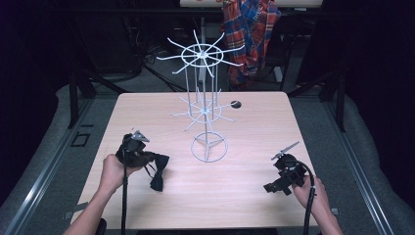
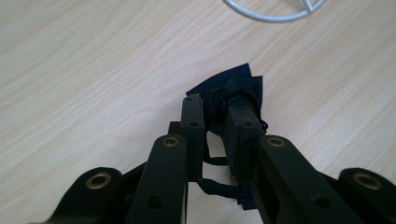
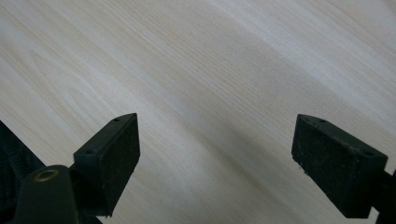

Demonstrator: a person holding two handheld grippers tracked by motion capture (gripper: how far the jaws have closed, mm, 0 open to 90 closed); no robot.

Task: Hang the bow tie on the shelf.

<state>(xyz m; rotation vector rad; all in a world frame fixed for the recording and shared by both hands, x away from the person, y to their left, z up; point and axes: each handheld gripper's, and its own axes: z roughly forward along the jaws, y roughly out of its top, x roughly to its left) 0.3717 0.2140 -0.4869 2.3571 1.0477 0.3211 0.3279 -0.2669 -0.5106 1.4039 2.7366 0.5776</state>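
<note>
**Left tool clamped on bow tie; right tool spread above bare worktop**

The left tool (image 1: 147, 159) sits at the near-left part of the worktop (image 1: 244, 196), held in the person's left hand (image 1: 113, 172). In the left gripper view, its two jaws stand close together and pinch the dark bow tie (image 2: 233, 91) at the knotted middle. One wing of the fabric fans out beyond the jaw tips and lies flat on the wood. A thin dark strap (image 2: 217, 186) loops beneath the jaws, close to the camera.

In the high view, the bow tie (image 1: 157, 174) lies on the worktop just to the right of the left hand, with one wing pointing toward the near edge. It rests near the white wire rack (image 1: 205, 105) but apart from it. The ring base (image 1: 209, 147) of the rack stands at the worktop centre, and part of that ring (image 2: 275, 14) appears at the top edge of the left gripper view.

The right tool (image 1: 274, 187) sits at the near-right part of the worktop, held in the right hand (image 1: 307, 192). In the right gripper view, its jaws stand wide apart with plain wood grain between them and nothing gripped. A cable (image 1: 309, 205) trails from it toward the near edge.

A plaid garment (image 1: 249, 34) hangs behind the worktop, beyond the rack.
</note>
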